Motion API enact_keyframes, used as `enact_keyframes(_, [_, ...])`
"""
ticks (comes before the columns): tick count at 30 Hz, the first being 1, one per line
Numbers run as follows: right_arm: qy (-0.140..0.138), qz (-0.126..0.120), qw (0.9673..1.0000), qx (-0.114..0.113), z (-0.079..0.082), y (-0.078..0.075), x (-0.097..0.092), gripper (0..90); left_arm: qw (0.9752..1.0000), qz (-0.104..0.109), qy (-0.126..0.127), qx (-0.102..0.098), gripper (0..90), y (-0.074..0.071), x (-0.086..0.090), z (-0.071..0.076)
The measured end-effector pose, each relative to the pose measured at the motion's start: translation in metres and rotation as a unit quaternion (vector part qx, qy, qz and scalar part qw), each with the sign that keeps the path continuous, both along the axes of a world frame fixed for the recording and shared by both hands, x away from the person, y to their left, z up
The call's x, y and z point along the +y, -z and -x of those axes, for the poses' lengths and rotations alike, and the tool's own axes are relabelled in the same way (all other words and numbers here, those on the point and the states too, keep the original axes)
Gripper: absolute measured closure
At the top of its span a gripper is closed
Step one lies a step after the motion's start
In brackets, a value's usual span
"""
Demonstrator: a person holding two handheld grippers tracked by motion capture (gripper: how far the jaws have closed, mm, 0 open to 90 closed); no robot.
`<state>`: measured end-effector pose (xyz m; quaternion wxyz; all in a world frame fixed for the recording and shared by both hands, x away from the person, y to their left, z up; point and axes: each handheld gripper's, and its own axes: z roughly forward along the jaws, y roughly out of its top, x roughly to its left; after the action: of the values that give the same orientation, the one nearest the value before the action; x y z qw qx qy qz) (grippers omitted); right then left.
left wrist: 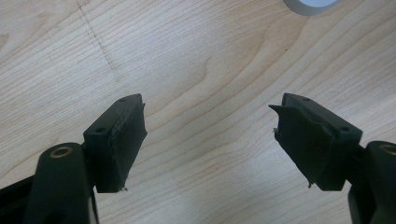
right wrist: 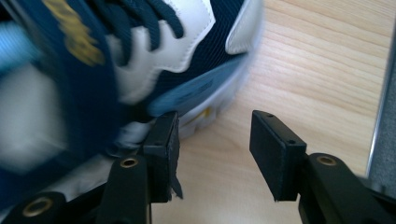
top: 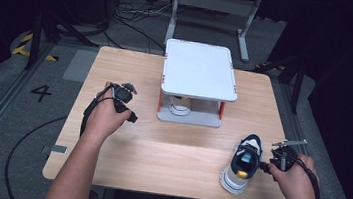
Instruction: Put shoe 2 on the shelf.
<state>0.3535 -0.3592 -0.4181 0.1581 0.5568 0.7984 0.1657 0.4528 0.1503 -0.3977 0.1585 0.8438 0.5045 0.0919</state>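
Note:
A navy and white sneaker [top: 242, 162] stands at the table's front right, toe pointing away from me. My right gripper [top: 264, 164] is just to its right, open. In the right gripper view the sneaker [right wrist: 140, 60] is close and blurred, the gripper [right wrist: 215, 119] has only bare wood between its jaws, and one jaw lies against the sole's edge. A second sneaker [top: 180, 105] sits under the white rack [top: 200, 69]. My left gripper [top: 130, 103] hovers left of the rack; seen from its own camera, the left gripper [left wrist: 208, 105] is open over bare wood.
The rack is a white tray on orange posts over a grey base, at the middle back of the wooden table [top: 169, 149]. A pale rounded corner [left wrist: 310, 4] shows at the top of the left gripper view. The table's right edge [right wrist: 380, 93] runs close to the right gripper.

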Motion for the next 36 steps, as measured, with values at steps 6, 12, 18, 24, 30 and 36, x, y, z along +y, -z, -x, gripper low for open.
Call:
enact_keyframes(6, [0.010, -0.022, 0.9997, -0.010, -0.006, 0.007, -0.008, 44.4, 1.0000, 0.001, -0.005, 0.000, 24.4, -0.001, 0.004, 0.001])
enact_keyframes(12, [0.015, -0.036, 0.9987, -0.033, 0.001, -0.010, -0.013, 43.2, 1.0000, 0.000, -0.006, -0.003, 24.4, -0.002, 0.004, 0.003])
enact_keyframes(18, [0.004, -0.054, 0.9948, -0.086, 0.012, -0.041, -0.017, 41.9, 1.0000, -0.003, -0.004, -0.002, 24.4, 0.000, 0.004, 0.003])
enact_keyframes(24, [-0.064, -0.074, 0.9905, -0.097, 0.015, -0.057, -0.001, 41.8, 0.9999, -0.003, -0.011, 0.001, 24.4, 0.001, 0.009, 0.009])
enact_keyframes(30, [-0.101, -0.060, 0.9910, -0.064, 0.000, -0.040, 0.018, 40.8, 0.9998, -0.006, -0.019, 0.001, 24.3, 0.000, 0.018, 0.015])
enact_keyframes(36, [-0.106, -0.042, 0.9928, -0.038, -0.012, -0.028, 0.027, 52.3, 0.9996, -0.003, -0.027, 0.004, 24.3, 0.001, 0.024, 0.020])
